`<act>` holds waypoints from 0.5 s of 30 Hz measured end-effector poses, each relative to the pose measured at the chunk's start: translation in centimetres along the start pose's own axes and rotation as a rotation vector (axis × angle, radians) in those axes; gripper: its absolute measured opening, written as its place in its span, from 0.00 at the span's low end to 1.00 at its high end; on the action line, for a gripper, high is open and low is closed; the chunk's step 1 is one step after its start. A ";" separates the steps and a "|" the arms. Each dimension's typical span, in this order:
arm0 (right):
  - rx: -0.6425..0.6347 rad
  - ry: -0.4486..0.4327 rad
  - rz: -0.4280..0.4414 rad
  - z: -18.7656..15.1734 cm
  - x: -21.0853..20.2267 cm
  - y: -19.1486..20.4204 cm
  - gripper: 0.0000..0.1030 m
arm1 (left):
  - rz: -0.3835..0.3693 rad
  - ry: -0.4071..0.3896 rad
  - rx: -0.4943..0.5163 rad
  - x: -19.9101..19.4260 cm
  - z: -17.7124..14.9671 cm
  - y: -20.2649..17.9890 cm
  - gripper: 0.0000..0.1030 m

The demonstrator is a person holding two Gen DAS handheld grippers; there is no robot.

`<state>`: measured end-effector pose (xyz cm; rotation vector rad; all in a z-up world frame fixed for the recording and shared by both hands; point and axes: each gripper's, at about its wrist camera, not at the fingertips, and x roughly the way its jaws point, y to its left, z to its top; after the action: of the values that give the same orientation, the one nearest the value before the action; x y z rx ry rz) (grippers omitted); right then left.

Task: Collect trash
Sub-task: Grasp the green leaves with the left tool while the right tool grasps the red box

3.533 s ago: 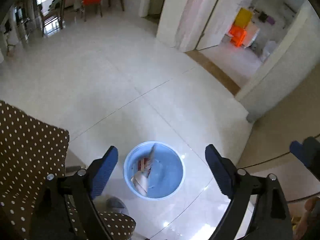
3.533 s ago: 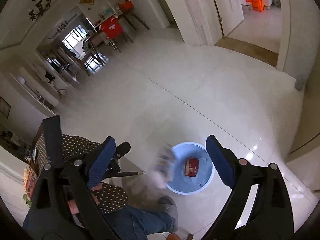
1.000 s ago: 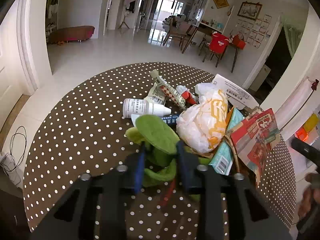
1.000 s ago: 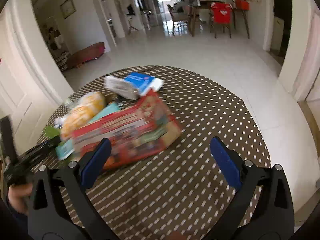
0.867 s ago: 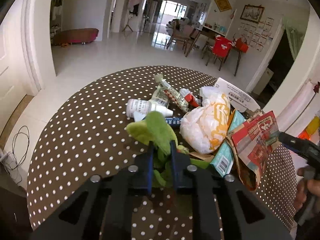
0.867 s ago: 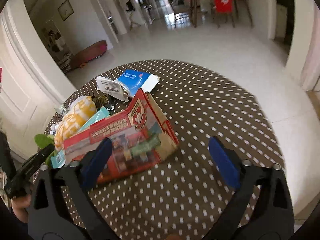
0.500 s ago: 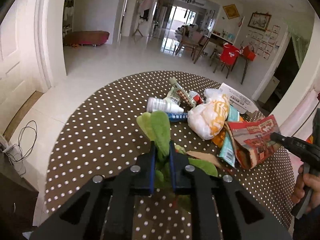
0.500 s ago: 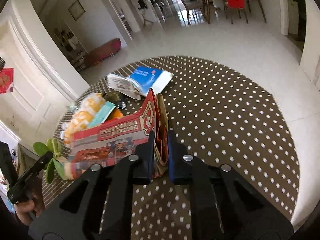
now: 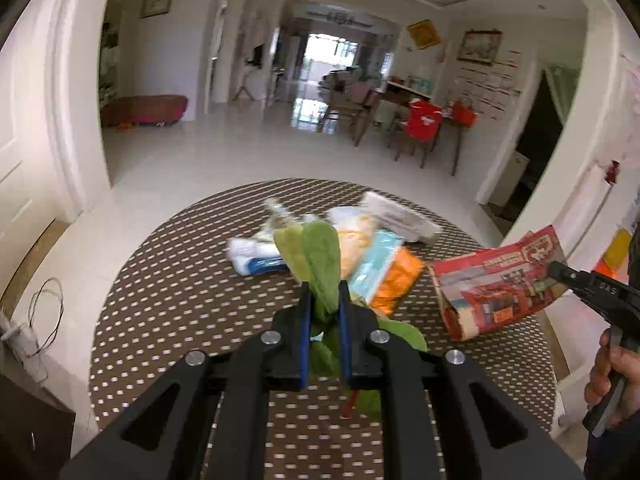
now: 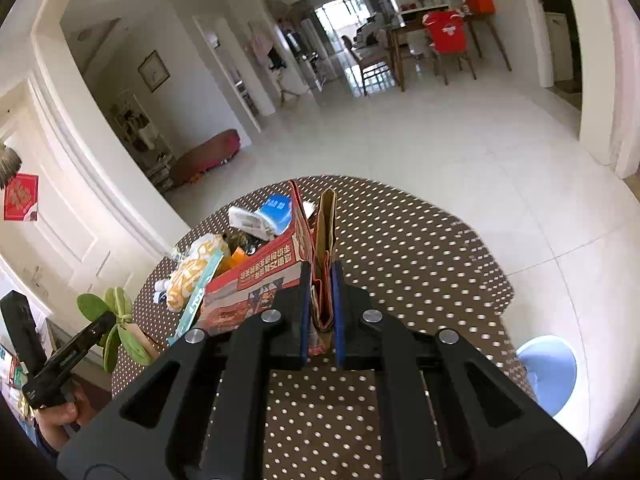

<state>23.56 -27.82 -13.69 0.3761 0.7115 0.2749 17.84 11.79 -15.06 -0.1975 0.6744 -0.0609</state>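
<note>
My left hand-held gripper (image 9: 323, 300) was clenched on the green leaves (image 9: 316, 256) at the centre of its frame, above the dotted table (image 9: 180, 280). My right hand-held gripper (image 10: 320, 300) pinched the flattened red carton (image 10: 256, 280) — lifted off the table too. The blue bin (image 10: 548, 372) sat on the floor, lower right.

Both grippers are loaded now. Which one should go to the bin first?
Probably the right. The right gripper holds the red box, and the blue bin shows just off the table on its side. The left gripper holds leaves; no bin in its view.
</note>
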 end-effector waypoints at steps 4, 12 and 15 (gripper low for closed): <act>0.022 -0.036 -0.020 0.3 -1.8 -1.2 0.09 | -0.048 -0.007 0.042 -0.3 0.2 -3.2 0.11; 0.074 -0.111 -0.069 0.9 -6.2 -4.9 0.09 | -0.153 -0.010 0.124 0.4 0.7 -9.7 0.11; 0.107 -0.145 -0.107 1.0 -8.4 -7.3 0.09 | -0.192 -0.011 0.155 0.7 0.9 -12.5 0.11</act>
<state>18.99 -37.72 -11.15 0.4533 0.6031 0.1074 19.04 -0.42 -12.22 -0.1124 0.6350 -0.2947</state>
